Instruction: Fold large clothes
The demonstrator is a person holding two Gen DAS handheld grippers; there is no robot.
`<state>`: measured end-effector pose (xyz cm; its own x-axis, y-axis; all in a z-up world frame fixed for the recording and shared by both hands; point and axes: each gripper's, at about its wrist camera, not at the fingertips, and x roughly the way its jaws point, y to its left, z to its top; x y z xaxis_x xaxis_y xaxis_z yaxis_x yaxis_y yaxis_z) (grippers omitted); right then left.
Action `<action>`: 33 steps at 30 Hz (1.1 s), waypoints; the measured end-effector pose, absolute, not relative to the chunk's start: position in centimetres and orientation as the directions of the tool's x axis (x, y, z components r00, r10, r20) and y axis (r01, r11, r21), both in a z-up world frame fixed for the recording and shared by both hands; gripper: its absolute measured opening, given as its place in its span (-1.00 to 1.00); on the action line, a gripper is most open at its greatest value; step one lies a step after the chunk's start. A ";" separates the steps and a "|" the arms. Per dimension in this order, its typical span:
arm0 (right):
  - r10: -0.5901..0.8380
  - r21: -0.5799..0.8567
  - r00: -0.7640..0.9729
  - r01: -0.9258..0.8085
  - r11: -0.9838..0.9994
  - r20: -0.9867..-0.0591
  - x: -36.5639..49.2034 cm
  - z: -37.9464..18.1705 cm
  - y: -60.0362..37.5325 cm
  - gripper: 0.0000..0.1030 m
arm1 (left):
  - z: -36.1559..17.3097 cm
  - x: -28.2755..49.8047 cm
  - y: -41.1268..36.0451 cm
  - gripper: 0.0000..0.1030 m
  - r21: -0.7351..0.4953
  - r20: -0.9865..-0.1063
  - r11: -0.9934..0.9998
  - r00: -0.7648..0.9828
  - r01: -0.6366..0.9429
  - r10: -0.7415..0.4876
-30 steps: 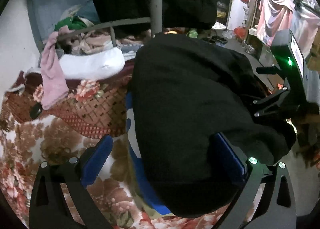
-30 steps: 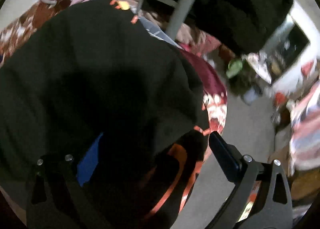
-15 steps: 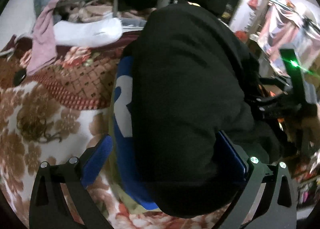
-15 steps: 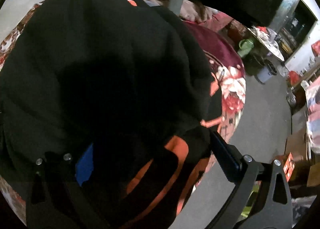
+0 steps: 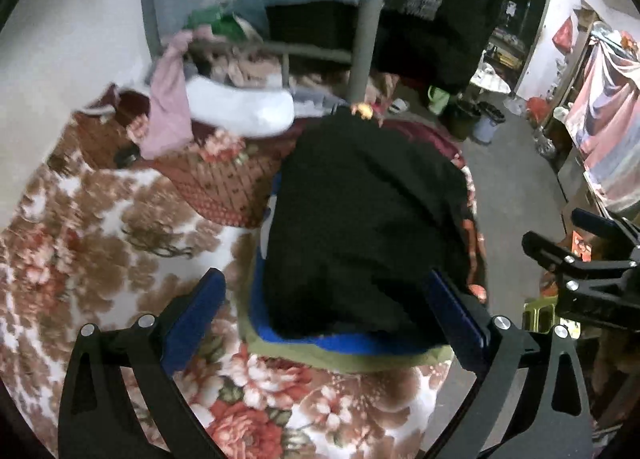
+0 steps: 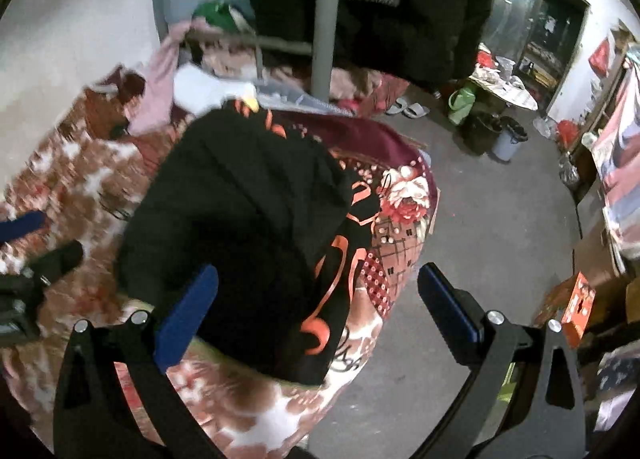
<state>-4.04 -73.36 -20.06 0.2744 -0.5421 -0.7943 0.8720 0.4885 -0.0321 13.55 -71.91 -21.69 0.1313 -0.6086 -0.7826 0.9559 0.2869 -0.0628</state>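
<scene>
A folded black garment with orange markings lies on a stack of folded clothes, a blue and an olive one showing beneath it, on the floral blanket. My left gripper is open and empty, its blue pads either side of the stack's near edge, apart from the cloth. My right gripper is open and empty, above the garment's near right corner at the bed edge. The right gripper also shows at the right in the left wrist view.
A white pillow, pink cloth and a maroon blanket lie at the bed's far end. A grey metal post stands behind with dark clothes hanging. Grey floor with bins lies right of the bed.
Both grippers have pulled back and up from the black garment, which now lies flat on the stack. The cloth no longer fills the space between either gripper's fingers.
</scene>
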 end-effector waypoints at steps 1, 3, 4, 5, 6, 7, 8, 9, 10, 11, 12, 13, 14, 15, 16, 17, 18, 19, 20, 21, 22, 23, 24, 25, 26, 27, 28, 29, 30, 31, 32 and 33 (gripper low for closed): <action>-0.552 -0.025 0.283 0.875 0.484 -0.784 -4.6 -18.6 -72.4 0.91 | -20.7 13.0 -71.1 0.90 -0.064 -0.777 0.289 0.134 0.955 -0.616; -0.564 -0.025 0.289 0.875 0.483 -0.774 -5.2 -16.5 -70.8 0.91 | -19.2 12.3 -69.9 0.90 -0.065 -0.770 0.292 0.139 0.954 -0.623; -0.564 -0.015 0.297 0.876 0.481 -0.771 -5.7 -15.5 -70.0 0.91 | -18.1 11.7 -69.1 0.90 -0.066 -0.767 0.286 0.134 0.956 -0.627; -0.561 0.004 0.312 0.876 0.483 -0.767 -6.2 -14.4 -69.1 0.91 | -17.2 11.2 -68.3 0.90 -0.064 -0.764 0.282 0.135 0.957 -0.631; -0.561 0.007 0.315 0.876 0.482 -0.766 -6.4 -13.7 -68.5 0.91 | -16.2 10.6 -67.4 0.90 -0.061 -0.758 0.281 0.138 0.958 -0.637; -0.560 0.006 0.313 0.877 0.481 -0.767 -6.7 -12.9 -67.7 0.91 | -15.4 10.1 -66.6 0.90 -0.062 -0.754 0.280 0.139 0.958 -0.642; -0.558 0.007 0.316 0.874 0.485 -0.767 -7.0 -11.8 -66.4 0.91 | -14.9 9.9 -66.0 0.90 -0.063 -0.754 0.279 0.137 0.958 -0.642; -0.562 0.009 0.325 0.871 0.491 -0.761 -7.1 -11.1 -65.5 0.91 | -14.2 9.3 -64.9 0.90 -0.060 -0.757 0.275 0.136 0.959 -0.639; -0.571 0.006 0.339 0.863 0.505 -0.748 -7.4 -10.0 -64.0 0.91 | -13.8 9.0 -64.3 0.90 -0.058 -0.757 0.275 0.137 0.960 -0.639; -0.579 -0.007 0.341 0.858 0.514 -0.740 -7.6 -9.3 -62.7 0.91 | -13.1 8.4 -63.0 0.90 -0.061 -0.750 0.273 0.136 0.960 -0.647; -0.588 -0.021 0.341 0.853 0.521 -0.734 -7.8 -8.7 -61.6 0.91 | -12.6 7.9 -61.9 0.90 -0.065 -0.741 0.269 0.134 0.961 -0.658; -0.592 -0.027 0.343 0.850 0.526 -0.729 -8.0 -8.3 -60.8 0.91 | -12.2 7.6 -61.3 0.90 -0.058 -0.738 0.268 0.139 0.962 -0.660; -0.597 -0.030 0.349 0.847 0.531 -0.723 -8.5 -7.6 -59.4 0.91 | -11.9 7.1 -60.3 0.90 -0.038 -0.740 0.273 0.157 0.961 -0.654; -0.596 -0.021 0.358 0.846 0.533 -0.719 -8.9 -7.3 -58.8 0.91 | -11.6 6.7 -59.6 0.90 -0.024 -0.741 0.275 0.168 0.961 -0.651; -0.595 -0.008 0.367 0.847 0.532 -0.715 -9.3 -6.9 -58.2 0.91 | -11.2 6.0 -58.5 0.90 0.008 -0.738 0.273 0.190 0.962 -0.648; -0.592 0.014 0.381 0.848 0.530 -0.710 -10.0 -6.4 -57.2 0.91 | -10.8 5.5 -57.7 0.90 0.026 -0.729 0.269 0.203 0.963 -0.654; -0.590 0.028 0.390 0.849 0.528 -0.707 -10.4 -6.1 -56.5 0.91 | -10.4 4.9 -56.7 0.90 0.046 -0.716 0.266 0.217 0.963 -0.663; -0.591 0.033 0.393 0.850 0.526 -0.704 -10.8 -5.9 -55.9 0.91 | -10.1 4.4 -56.1 0.90 0.058 -0.711 0.264 0.226 0.963 -0.666; -0.590 0.032 0.391 0.850 0.526 -0.706 -11.2 -5.6 -55.0 0.91 | -9.7 3.9 -55.3 0.90 0.066 -0.709 0.263 0.230 0.963 -0.667; -0.587 0.029 0.391 0.848 0.530 -0.709 -11.3 -5.5 -54.5 0.91 | -9.5 3.6 -54.5 0.90 0.064 -0.711 0.267 0.232 0.961 -0.664; -0.586 0.026 0.392 0.845 0.534 -0.709 -11.5 -5.2 -53.8 0.91 | -9.2 3.4 -53.7 0.90 0.059 -0.713 0.275 0.233 0.960 -0.661; -0.590 0.019 0.393 0.842 0.539 -0.705 -11.7 -5.0 -53.0 0.91 | -9.0 3.3 -53.3 0.90 0.053 -0.713 0.280 0.232 0.959 -0.662; -0.592 0.014 0.395 0.839 0.543 -0.703 -11.9 -4.8 -52.6 0.91 | -8.7 3.1 -52.5 0.90 0.041 -0.708 0.279 0.225 0.959 -0.669; -0.593 0.009 0.397 0.836 0.549 -0.700 -12.0 -4.7 -52.1 0.91 | -8.5 3.1 -52.0 0.90 0.045 -0.702 0.283 0.231 0.958 -0.673; -0.590 0.014 0.404 0.832 0.554 -0.699 -12.0 -4.6 -51.8 0.91 | -8.4 2.9 -51.7 0.90 0.054 -0.699 0.291 0.244 0.955 -0.672; -0.583 0.020 0.412 0.828 0.561 -0.700 -12.0 -4.6 -51.7 0.91 | -8.3 2.9 -51.3 0.90 0.055 -0.696 0.293 0.248 0.954 -0.674; -0.573 0.027 0.423 0.820 0.572 -0.702 -11.9 -4.7 -51.7 0.91 | -8.3 2.9 -51.1 0.90 0.049 -0.695 0.289 0.241 0.956 -0.678; -0.566 0.033 0.436 0.811 0.584 -0.699 -11.8 -4.7 -51.7 0.91 | -8.2 3.0 -50.8 0.90 0.041 -0.688 0.282 0.232 0.958 -0.687; -0.567 0.031 0.442 0.806 0.591 -0.695 -11.8 -4.8 -51.7 0.91 | -8.2 3.0 -50.6 0.90 0.040 -0.685 0.282 0.232 0.959 -0.691; -0.570 0.021 0.438 0.805 0.592 -0.695 -11.7 -4.9 -51.8 0.91 | -8.1 3.1 -50.5 0.90 0.043 -0.681 0.288 0.239 0.957 -0.692; -0.570 0.013 0.431 0.805 0.592 -0.699 -11.5 -5.1 -52.1 0.91 | -8.1 3.1 -50.5 0.90 0.038 -0.679 0.287 0.236 0.957 -0.695; -0.567 0.017 0.434 0.805 0.594 -0.700 -11.5 -5.2 -52.3 0.91 | -8.2 3.2 -50.4 0.90 0.034 -0.676 0.285 0.231 0.958 -0.700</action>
<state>-11.48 -52.30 -5.18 0.4336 -0.5673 -0.7002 0.8046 0.5935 0.0173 3.20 -50.43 -8.15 0.2315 -0.6998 -0.6758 0.9581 0.2845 0.0335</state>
